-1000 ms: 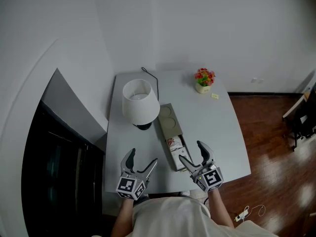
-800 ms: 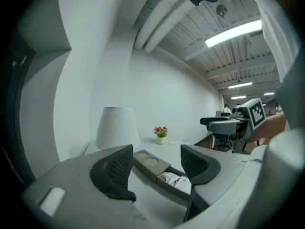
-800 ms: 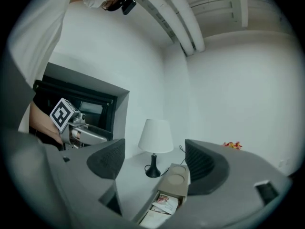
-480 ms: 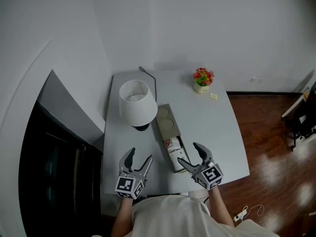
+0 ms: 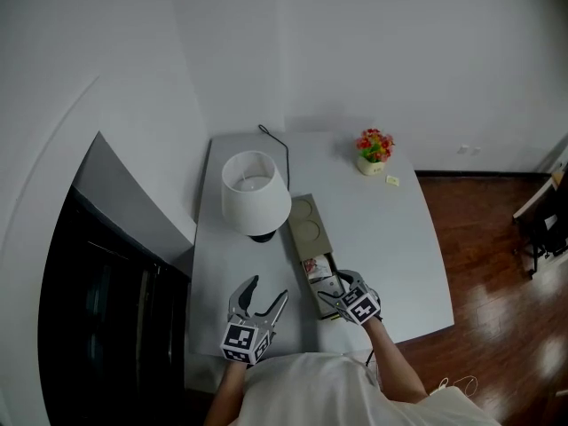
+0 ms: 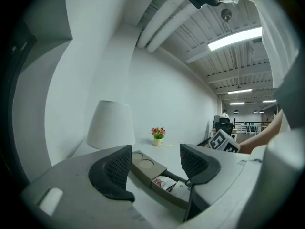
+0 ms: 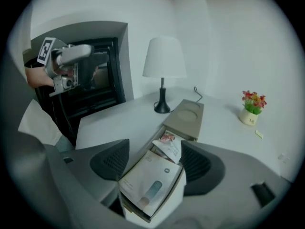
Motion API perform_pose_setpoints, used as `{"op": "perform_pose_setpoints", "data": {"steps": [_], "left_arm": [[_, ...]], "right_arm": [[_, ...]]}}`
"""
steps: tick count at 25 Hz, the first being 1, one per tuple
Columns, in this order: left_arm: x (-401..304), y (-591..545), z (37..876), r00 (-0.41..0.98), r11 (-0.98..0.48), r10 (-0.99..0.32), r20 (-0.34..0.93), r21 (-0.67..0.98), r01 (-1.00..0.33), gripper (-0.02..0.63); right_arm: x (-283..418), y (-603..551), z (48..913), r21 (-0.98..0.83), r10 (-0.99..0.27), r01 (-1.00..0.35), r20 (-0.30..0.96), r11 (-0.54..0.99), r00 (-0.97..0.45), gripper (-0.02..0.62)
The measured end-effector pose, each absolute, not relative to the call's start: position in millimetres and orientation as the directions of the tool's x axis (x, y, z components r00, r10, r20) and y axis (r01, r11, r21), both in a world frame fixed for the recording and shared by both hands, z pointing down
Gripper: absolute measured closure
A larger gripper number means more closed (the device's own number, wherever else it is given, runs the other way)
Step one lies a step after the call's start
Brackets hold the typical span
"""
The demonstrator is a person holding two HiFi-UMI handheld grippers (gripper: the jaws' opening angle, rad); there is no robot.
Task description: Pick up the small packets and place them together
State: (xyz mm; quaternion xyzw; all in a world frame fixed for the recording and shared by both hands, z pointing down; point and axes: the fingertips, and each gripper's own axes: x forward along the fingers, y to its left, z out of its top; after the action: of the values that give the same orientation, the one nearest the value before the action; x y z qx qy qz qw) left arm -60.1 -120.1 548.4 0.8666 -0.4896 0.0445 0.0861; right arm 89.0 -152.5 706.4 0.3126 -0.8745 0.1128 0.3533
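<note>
A long beige organiser (image 5: 304,224) lies on the grey table (image 5: 390,238), its drawer pulled out toward me. In the drawer lie a small red-printed packet (image 5: 312,268) (image 7: 167,142) (image 6: 163,182) and a larger white packet (image 7: 150,185). My right gripper (image 5: 335,287) (image 7: 155,163) tips down over the drawer. Its jaws have just been closing and straddle the packets, with no pad seen pressing on them. My left gripper (image 5: 266,288) (image 6: 156,163) hovers left of the drawer. Its jaws have just been closing to a narrower gap with nothing between them.
A white lamp (image 5: 256,193) stands just behind the organiser, its cable (image 5: 275,140) trailing to the back edge. A flower pot (image 5: 373,149) and a small yellow tag (image 5: 391,181) sit at the back right. A dark cabinet (image 5: 106,282) adjoins the table's left; wooden floor (image 5: 497,238) lies to the right.
My right gripper has dropped and tipped down onto the open drawer, its jaws a little narrower. The left gripper's jaws have narrowed and it has sunk slightly.
</note>
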Motion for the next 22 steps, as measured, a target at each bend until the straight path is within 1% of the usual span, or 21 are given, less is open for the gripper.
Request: {"op": "perform_pose_setpoints", "data": {"steps": [6,7,8,9,12,18,21,22], "left_arm": [[-59.3,-114.7,557.7,0.522,-0.512,-0.830,0.197,0.103,-0.853,0.288],[-60.3,-115.2,557.4,0.520,-0.509,-0.831,0.197,0.103,-0.854,0.288],[-61.3,-115.7,556.9,0.516,-0.506,-0.834,0.196,0.103,-0.856,0.288],[-62.5,-116.3,556.1,0.512,-0.502,-0.836,0.195,0.102,-0.859,0.288],[-67.2,-117.9,552.7,0.499,-0.489,-0.845,0.190,0.098,-0.867,0.288],[-77.1,-114.0,553.5,0.475,-0.465,-0.857,0.200,0.095,-0.880,0.290],[-79.7,-110.2,555.5,0.470,-0.459,-0.858,0.206,0.101,-0.883,0.307],[-80.2,-109.1,556.6,0.470,-0.458,-0.858,0.209,0.103,-0.883,0.307]], "right_arm": [[78.7,-173.3,752.2,0.050,-0.393,-0.576,0.778,0.816,-0.489,0.259],[78.0,-175.4,758.4,0.061,-0.382,-0.564,0.796,0.823,-0.470,0.277],[78.0,-177.1,764.4,0.075,-0.372,-0.554,0.813,0.829,-0.448,0.356],[78.0,-178.4,769.9,0.088,-0.365,-0.544,0.828,0.834,-0.426,0.377],[76.2,-182.3,783.0,0.127,-0.358,-0.514,0.854,0.849,-0.379,0.377],[72.9,-194.5,801.0,0.217,-0.382,-0.450,0.869,0.866,-0.316,0.379],[73.9,-197.9,799.2,0.253,-0.406,-0.447,0.866,0.858,-0.291,0.417],[74.3,-198.5,796.0,0.269,-0.418,-0.442,0.863,0.856,-0.284,0.470]]}}
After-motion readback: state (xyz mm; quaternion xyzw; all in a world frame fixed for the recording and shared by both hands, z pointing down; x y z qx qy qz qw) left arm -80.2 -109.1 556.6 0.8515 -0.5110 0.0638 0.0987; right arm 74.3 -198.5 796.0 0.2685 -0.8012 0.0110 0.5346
